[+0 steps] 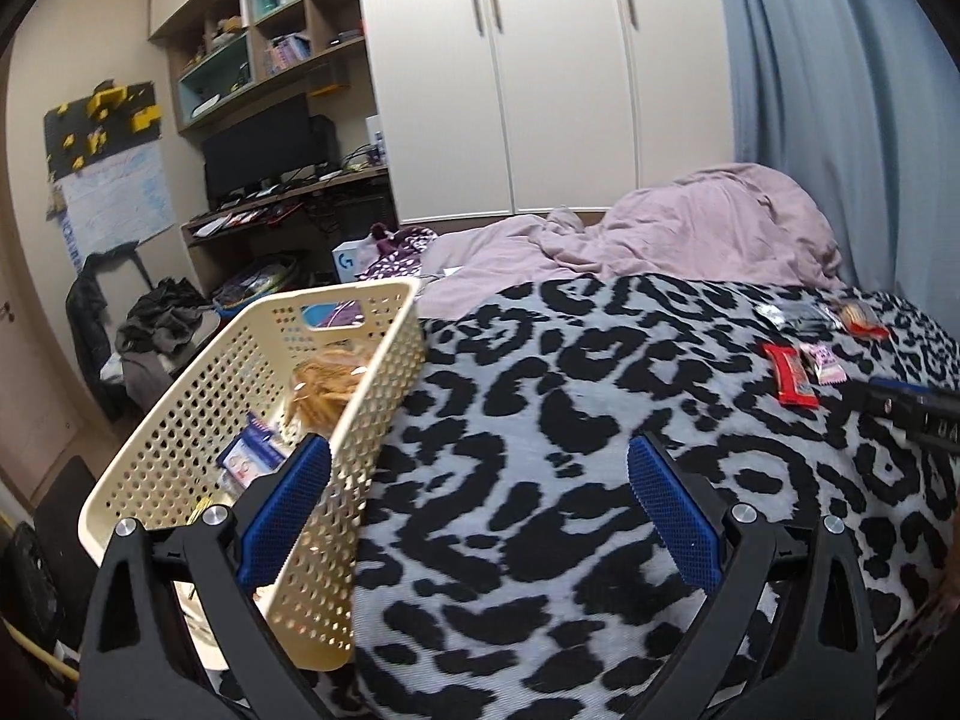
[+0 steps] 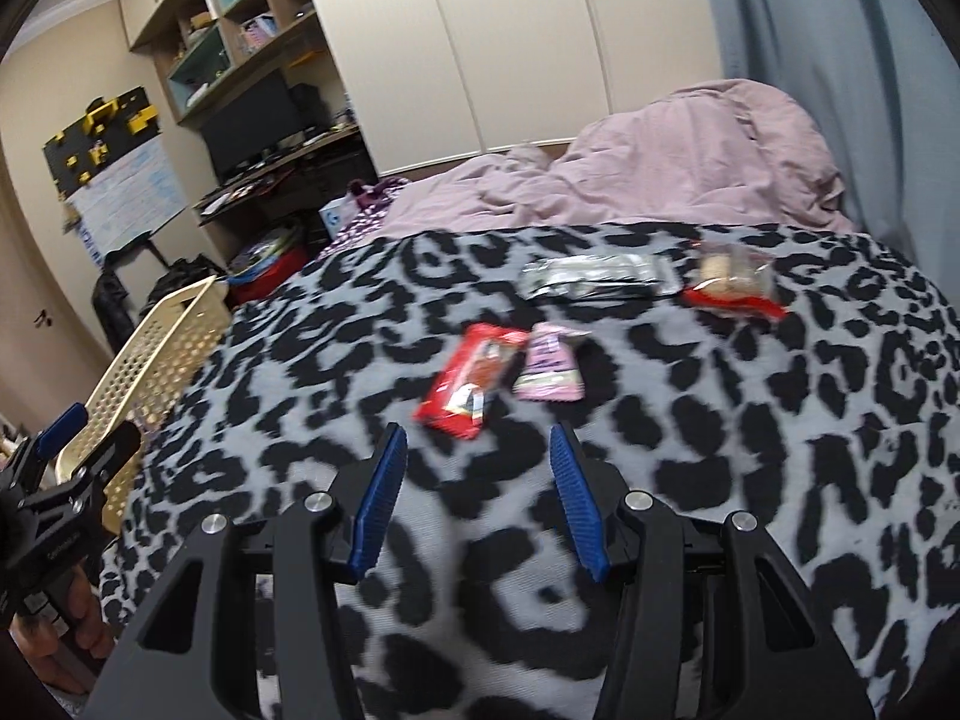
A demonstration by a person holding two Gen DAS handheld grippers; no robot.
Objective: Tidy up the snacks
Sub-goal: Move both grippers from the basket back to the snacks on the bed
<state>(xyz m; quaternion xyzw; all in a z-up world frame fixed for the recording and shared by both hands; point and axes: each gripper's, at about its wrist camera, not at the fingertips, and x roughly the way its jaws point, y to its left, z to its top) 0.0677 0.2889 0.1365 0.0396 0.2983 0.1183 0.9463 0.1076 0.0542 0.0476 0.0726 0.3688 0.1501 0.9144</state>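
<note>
A cream perforated basket (image 1: 180,432) sits at the left edge of the leopard-print blanket (image 1: 540,420), holding a bag of golden snacks (image 1: 324,384) and a blue packet (image 1: 249,456). My left gripper (image 1: 480,468) is open, its left finger inside the basket and its right finger over the blanket. On the blanket lie a red wrapper (image 2: 474,384), a pink packet (image 2: 549,369), a silver packet (image 2: 594,276) and a clear red-edged cracker pack (image 2: 732,282). My right gripper (image 2: 477,456) is open and empty, just short of the red wrapper. The basket (image 2: 156,354) shows at the left.
A crumpled pink duvet (image 1: 690,228) lies at the far end of the bed. White wardrobe doors (image 1: 540,60) and a blue curtain (image 1: 840,90) stand behind. A cluttered desk with a monitor (image 1: 264,150) and shelves fills the left side, with clothes on a chair (image 1: 162,318).
</note>
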